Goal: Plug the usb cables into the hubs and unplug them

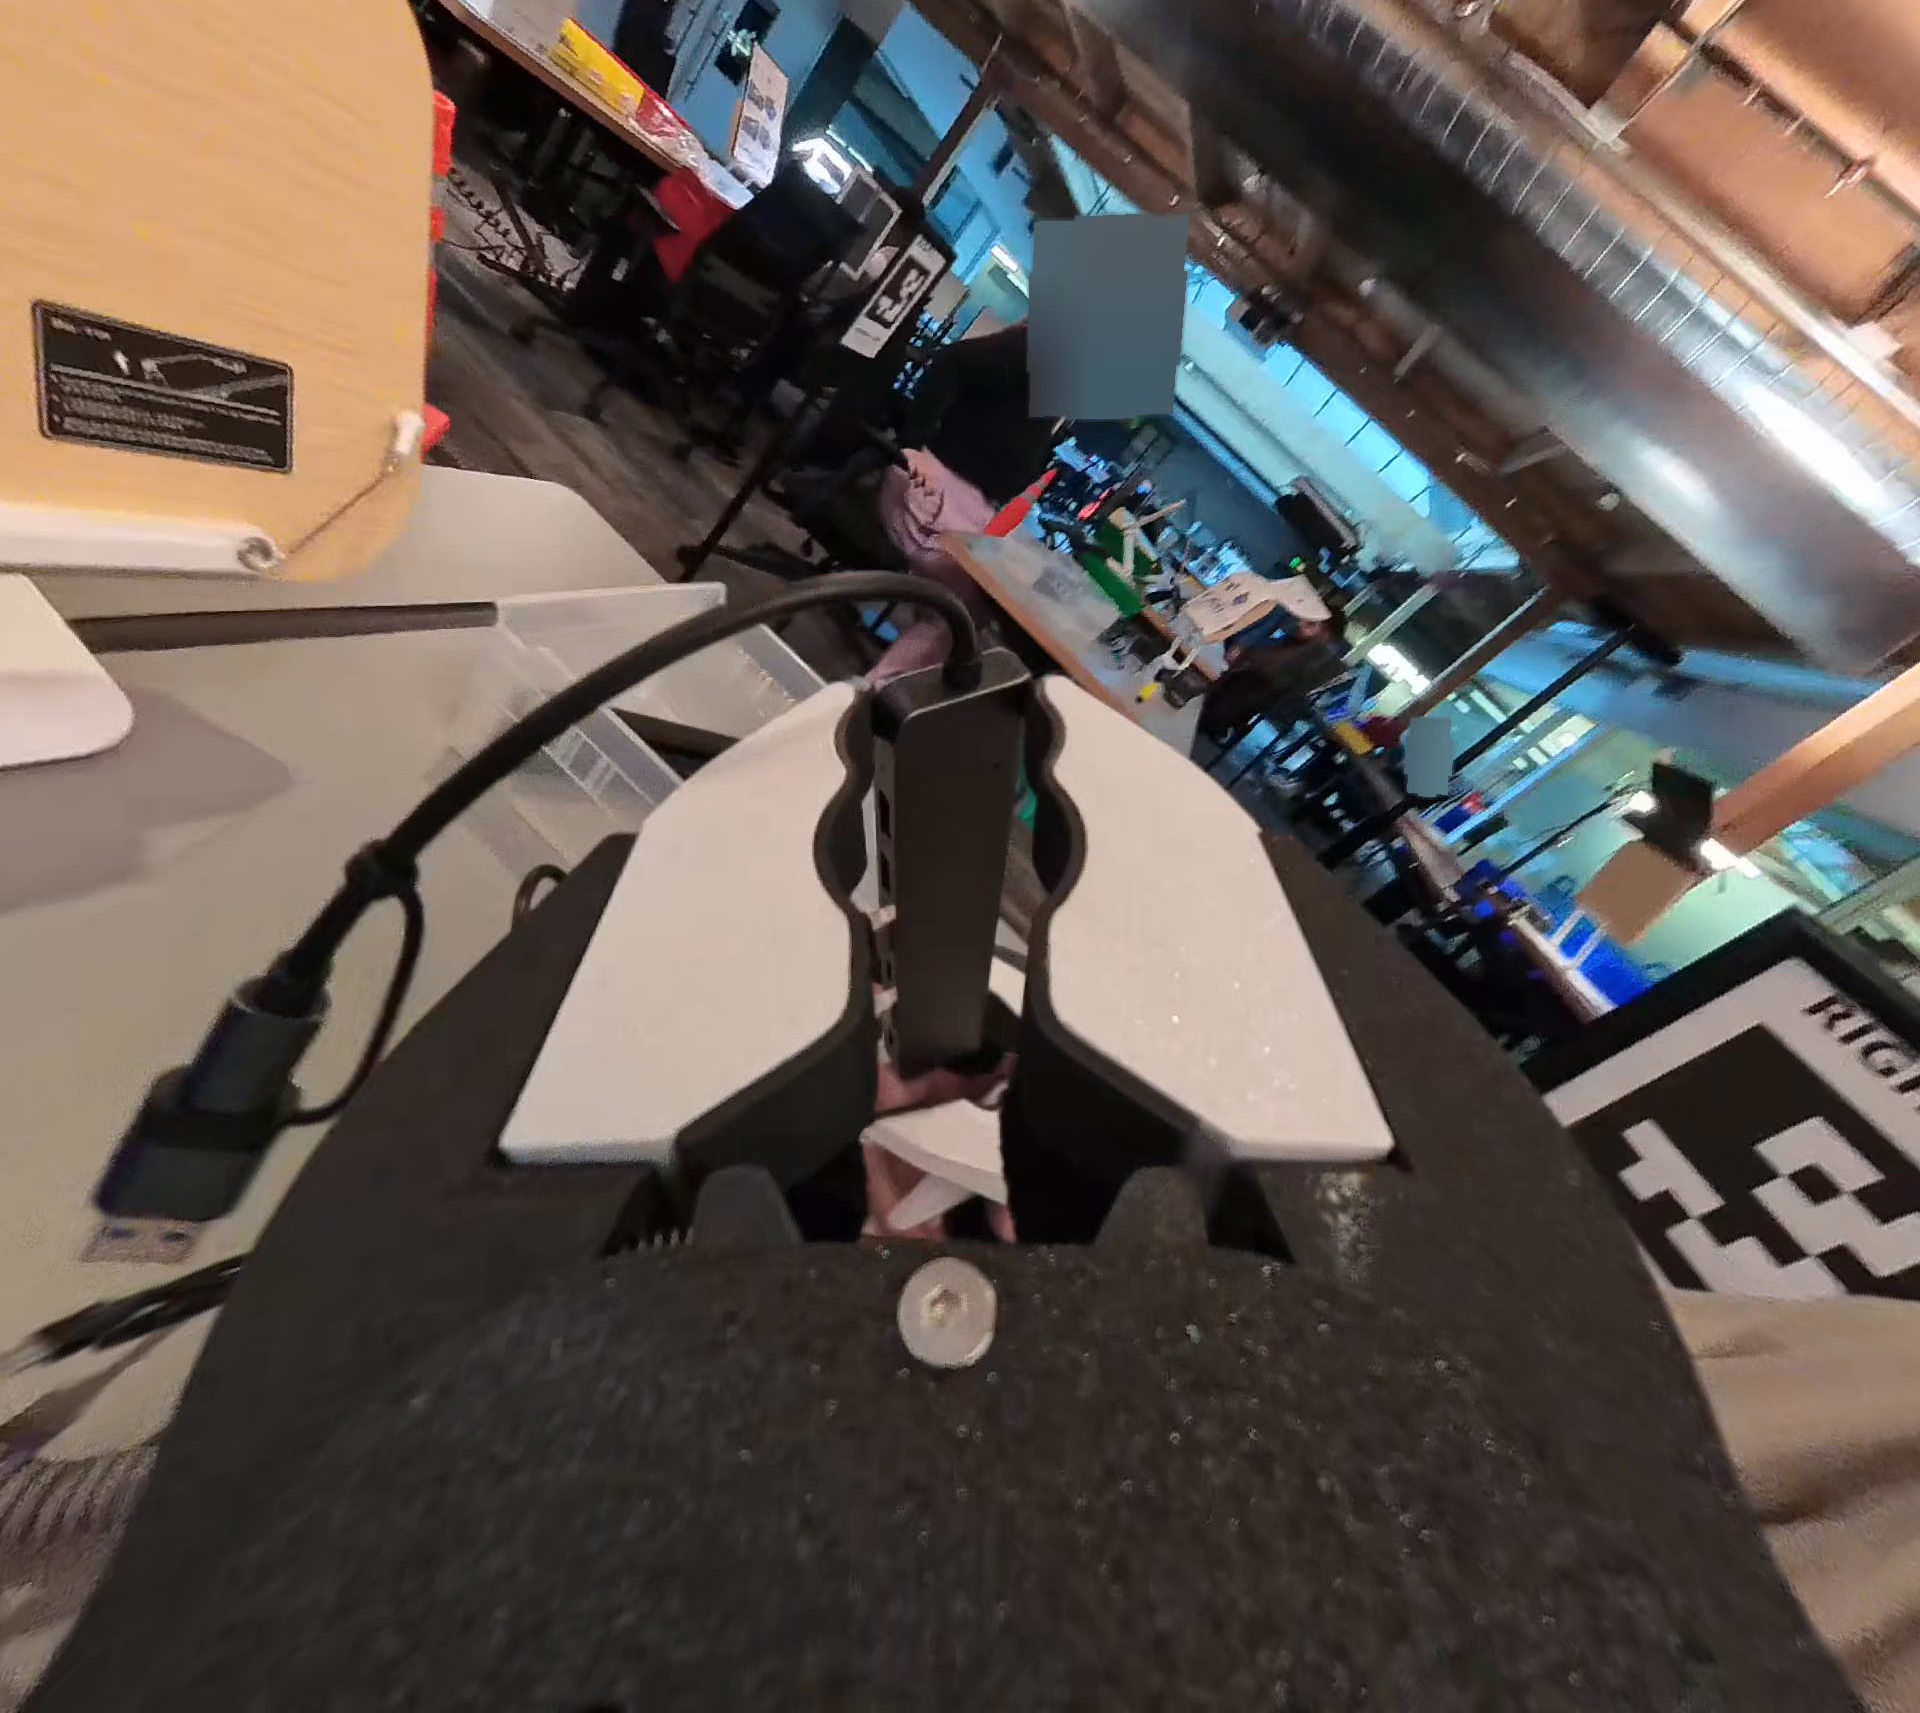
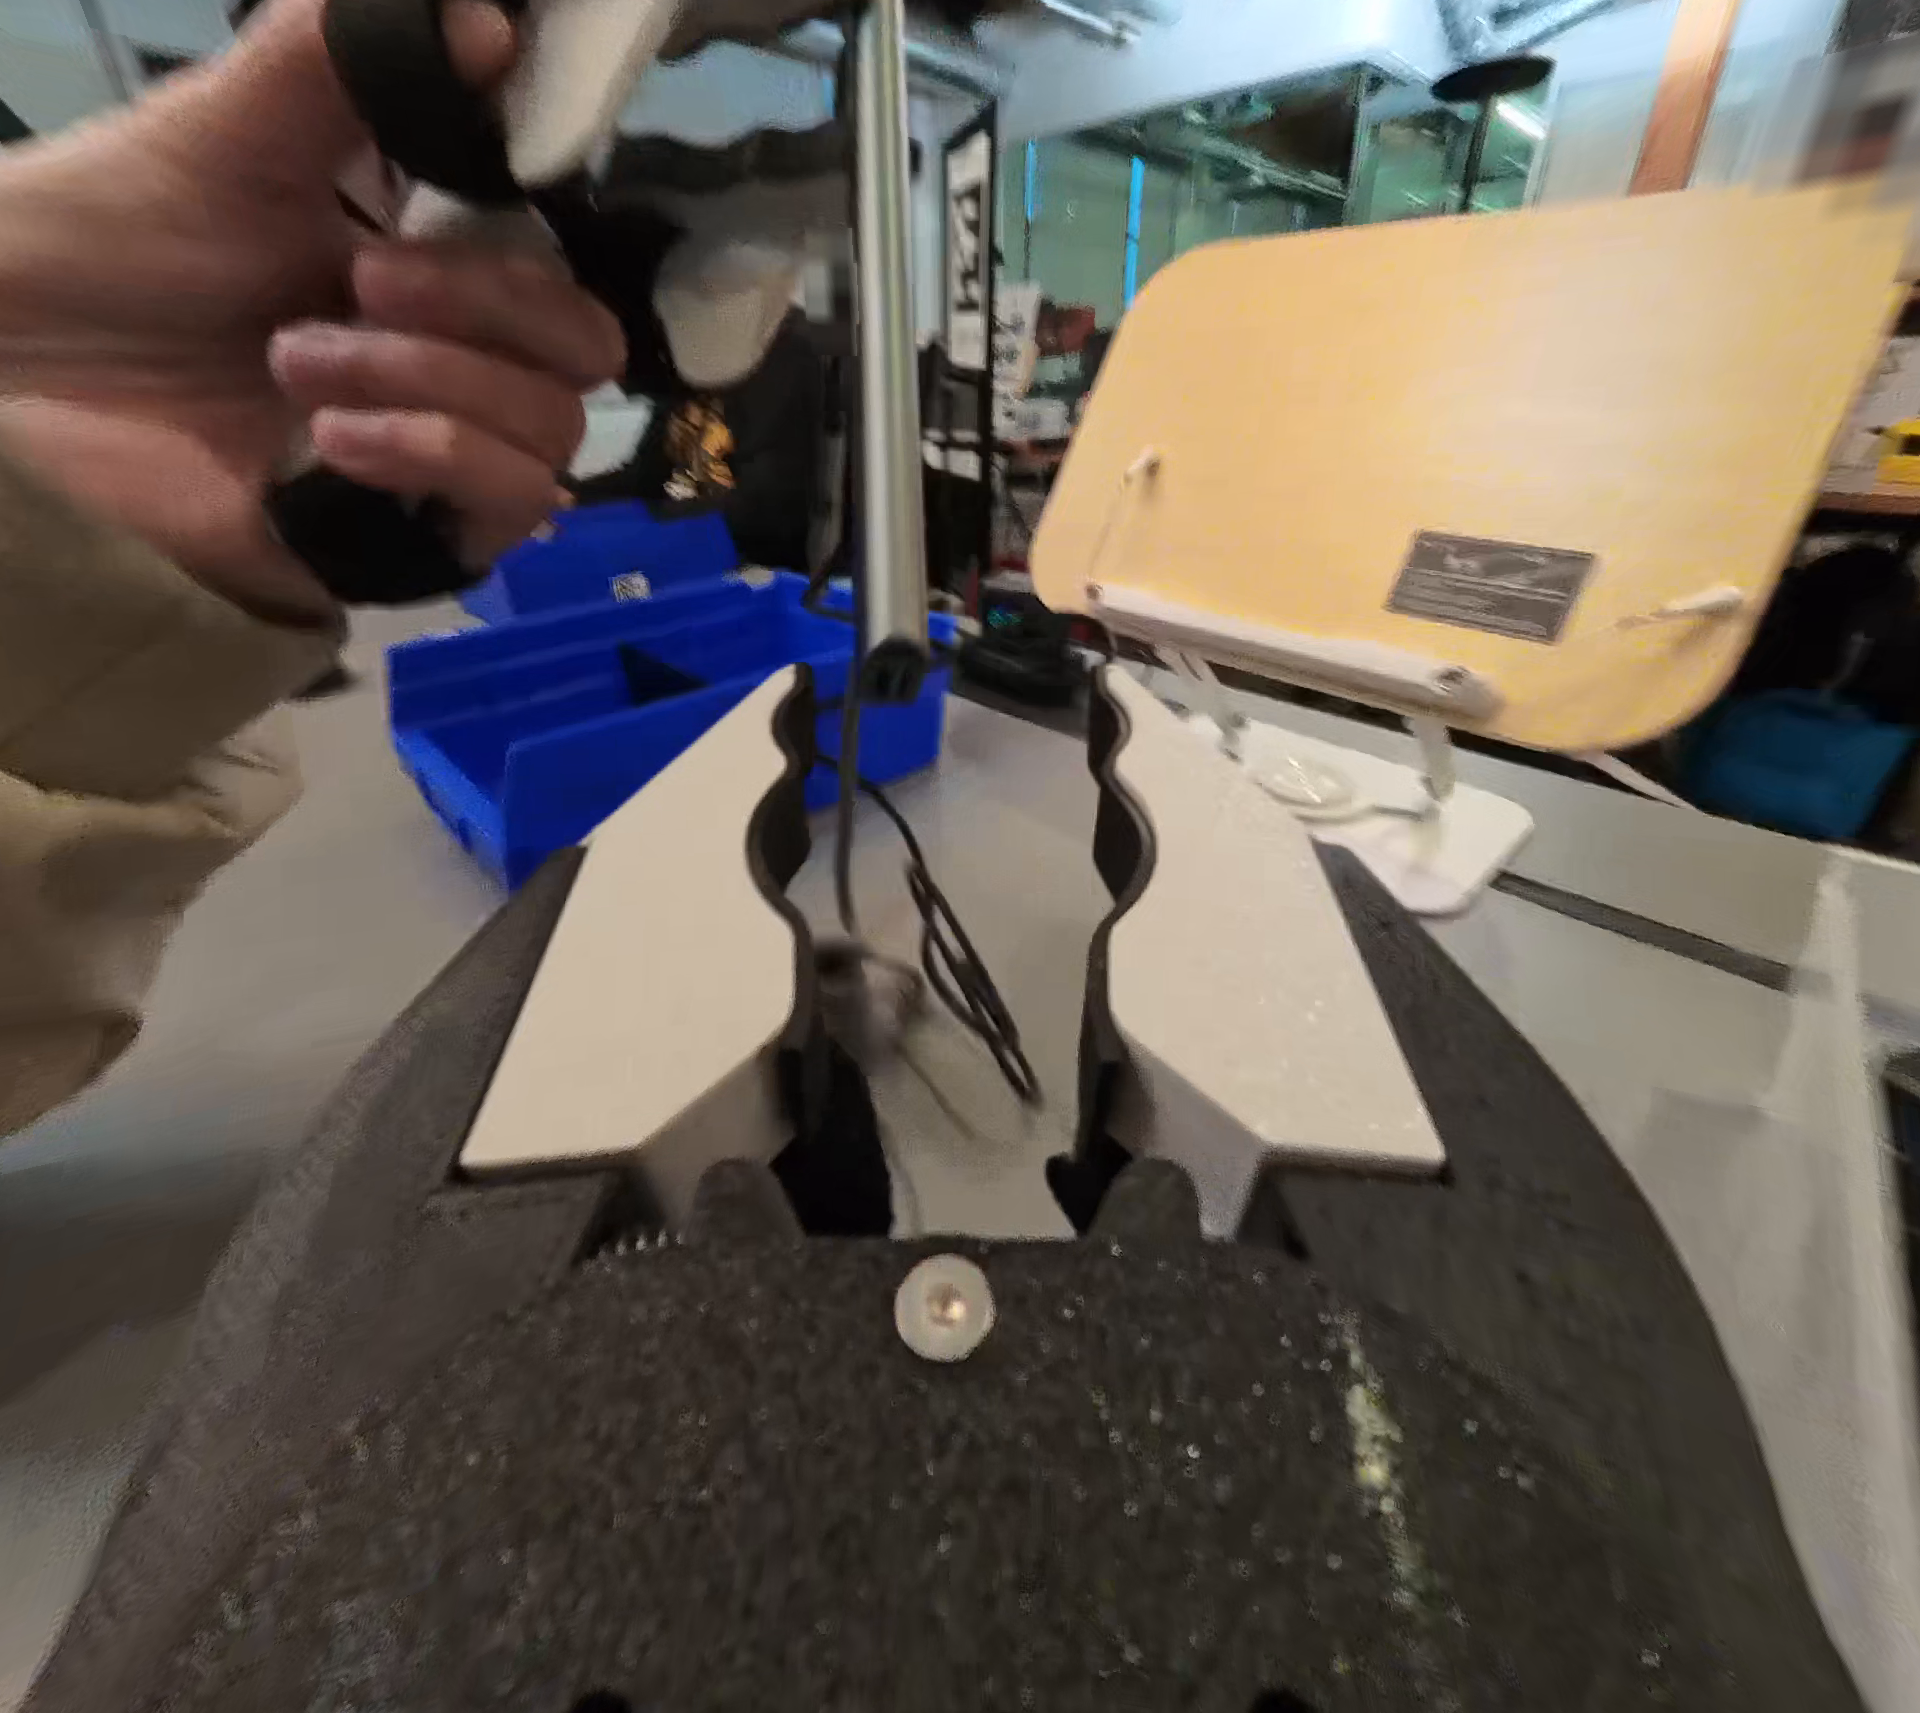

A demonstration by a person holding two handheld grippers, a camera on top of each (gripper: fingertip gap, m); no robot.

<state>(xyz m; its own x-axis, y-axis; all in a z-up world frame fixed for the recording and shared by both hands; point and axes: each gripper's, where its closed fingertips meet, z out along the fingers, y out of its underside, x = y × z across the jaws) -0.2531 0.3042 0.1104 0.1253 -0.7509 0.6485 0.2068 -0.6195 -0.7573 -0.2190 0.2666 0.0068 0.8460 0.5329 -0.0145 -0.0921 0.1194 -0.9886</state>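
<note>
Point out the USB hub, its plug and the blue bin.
USB hub (image 1: 951, 853): left wrist view, its dark top face.
Plug (image 1: 177, 1154): left wrist view, its dark housing.
Blue bin (image 2: 540, 728): right wrist view, its front wall.

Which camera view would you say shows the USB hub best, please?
The left wrist view: the dark USB hub sits sharp and central, clamped in the left gripper, ports down one side. The right wrist view shows it edge-on, a blurred silvery bar hanging from that gripper.

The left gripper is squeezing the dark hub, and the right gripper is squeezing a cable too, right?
Not quite. The left gripper is shut on the dark hub, but the right gripper is open and holds nothing; the right wrist view shows a thin black cable lying loose between its fingers.
</note>
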